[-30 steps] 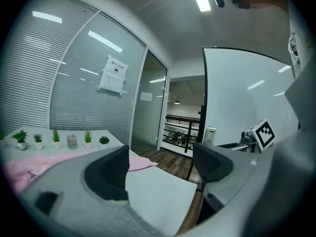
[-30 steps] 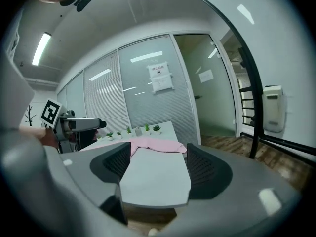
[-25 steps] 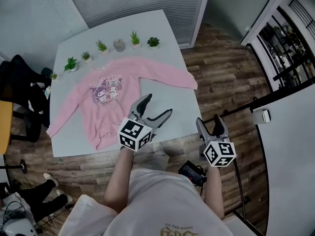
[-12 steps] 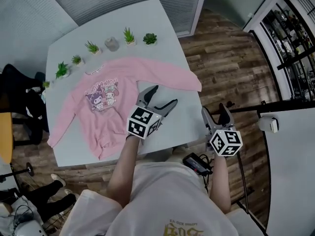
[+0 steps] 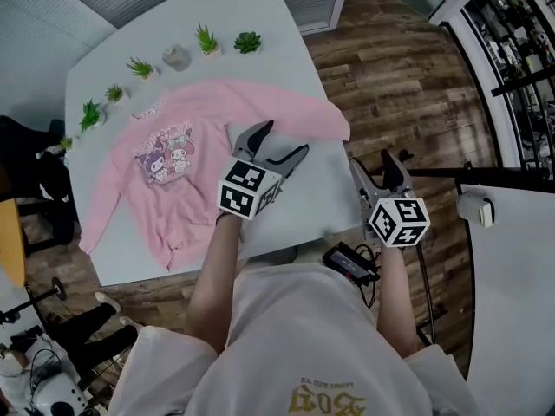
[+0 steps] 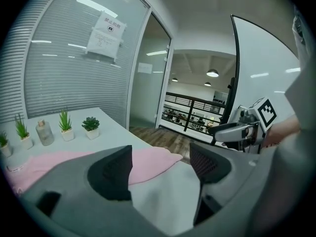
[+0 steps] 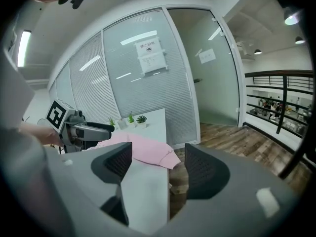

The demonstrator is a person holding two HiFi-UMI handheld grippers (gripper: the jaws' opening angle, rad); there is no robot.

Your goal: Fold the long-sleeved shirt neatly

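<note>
White table (image 5: pixel 290 59) holds the long-sleeved shirt (image 5: pixel 173 172), spread flat just ahead of the left tongs (image 5: pixel 284 139). These are wide open, just closing slightly and empty. The right tongs (image 5: pixel 375 161) also gape empty. No fold is made yet.

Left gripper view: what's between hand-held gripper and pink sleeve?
Only bare white table, seen in that view. Left hand-held gripper open, empty, jaws just eased closer; sleeve beyond.

1. The head view looks steeply down from above the person, with the table (image 5: pixel 286 63) in the upper left and the wooden floor (image 5: pixel 390 76) at the right.
2. The left gripper view sits low and close over the table, facing across it toward the open doorway (image 6: pixel 197 102).
3. The right gripper view hangs just off the table's edge, facing the blinds (image 7: pixel 133 78).
4. All three views share the pink sleeve end (image 5: pixel 334 124) and the potted plants (image 5: pixel 247 42).
</note>
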